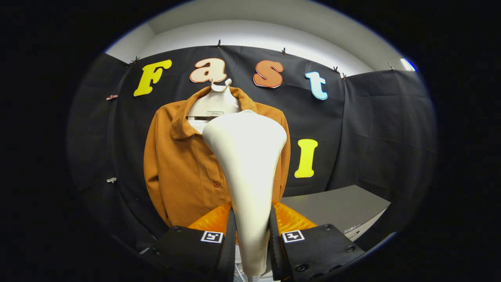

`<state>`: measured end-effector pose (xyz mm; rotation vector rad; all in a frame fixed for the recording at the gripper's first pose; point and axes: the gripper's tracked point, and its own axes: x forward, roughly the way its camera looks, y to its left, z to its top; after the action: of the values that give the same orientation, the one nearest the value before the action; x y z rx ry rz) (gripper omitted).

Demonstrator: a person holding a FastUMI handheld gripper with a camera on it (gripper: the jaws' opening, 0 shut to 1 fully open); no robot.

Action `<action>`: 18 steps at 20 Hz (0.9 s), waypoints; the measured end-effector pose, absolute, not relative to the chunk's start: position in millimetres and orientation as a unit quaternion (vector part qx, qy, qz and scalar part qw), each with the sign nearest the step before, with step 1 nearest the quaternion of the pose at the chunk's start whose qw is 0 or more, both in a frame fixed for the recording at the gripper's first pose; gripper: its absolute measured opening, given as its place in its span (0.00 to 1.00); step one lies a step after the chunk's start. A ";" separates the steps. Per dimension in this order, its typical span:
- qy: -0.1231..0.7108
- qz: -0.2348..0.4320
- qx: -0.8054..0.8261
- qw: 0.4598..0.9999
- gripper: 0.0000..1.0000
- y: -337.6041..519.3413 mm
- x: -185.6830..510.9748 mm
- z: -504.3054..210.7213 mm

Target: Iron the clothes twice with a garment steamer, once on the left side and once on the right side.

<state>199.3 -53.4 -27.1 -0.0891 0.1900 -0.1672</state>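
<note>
- Rust-brown cloth marks the task's garment: a jacket [184, 164] hangs on a pale hanger [214, 102] against the booth's black wall, collar up and front facing the camera, so both halves of its front lie open to a pass.
- Gripper view, near field: the gripper [252, 235] is clamped on the garment steamer [246, 164]; both fingers press the narrow neck of its cream body from either side, with no gap showing at the contact; holding it low on the handle leaves the wide head free and pointing forward.
- Gripper view, the steamer itself: its broad head rises ahead of the fingers and covers the jacket's right half and part of the collar; whether the head touches the cloth or hangs just off it cannot be told from this angle.
- Gripper view, behind the fingers: an orange translucent part [291, 219] shows on both sides of the steamer's neck, just beyond the fingertips; what it belongs to is unclear.
- Gripper view, further right: a grey worktop [336, 207] runs away from the jacket's lower hem, its near corner beside the right finger.
- Judgement: the steamer looks raised to the top of the garment, a sensible start for a downward stroke; how many of the two passes are done cannot be told.
</note>
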 end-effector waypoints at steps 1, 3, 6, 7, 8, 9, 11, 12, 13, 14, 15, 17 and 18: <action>0.093 -0.083 -0.045 0.991 0.40 -53.3 199.8 -27.2; 0.093 -0.083 -0.045 0.991 0.40 -53.4 199.4 -27.4; 0.094 -0.084 -0.046 0.991 0.40 -53.9 198.8 -27.6; 0.095 -0.084 -0.046 0.991 0.40 -53.6 198.3 -27.6; 0.095 -0.084 -0.047 0.991 0.40 -53.4 197.6 -27.2; 0.094 -0.085 -0.047 0.991 0.40 -53.6 197.1 -27.2; 0.093 -0.086 -0.048 0.991 0.40 -53.9 196.8 -26.6; 0.093 -0.086 -0.048 0.991 0.40 -54.2 196.0 -26.6; 0.093 -0.086 -0.049 0.991 0.40 -53.4 195.7 -26.8; 0.093 -0.086 -0.049 0.991 0.40 -52.7 195.8 -26.4; 0.092 -0.085 -0.049 0.991 0.40 -52.8 195.2 -26.0; 0.091 -0.084 -0.049 0.991 0.40 -51.7 194.4 -25.9; 0.091 -0.084 -0.049 0.991 0.40 -50.9 194.1 -25.9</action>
<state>194.1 -50.9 -25.9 -0.0988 0.1829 -0.1683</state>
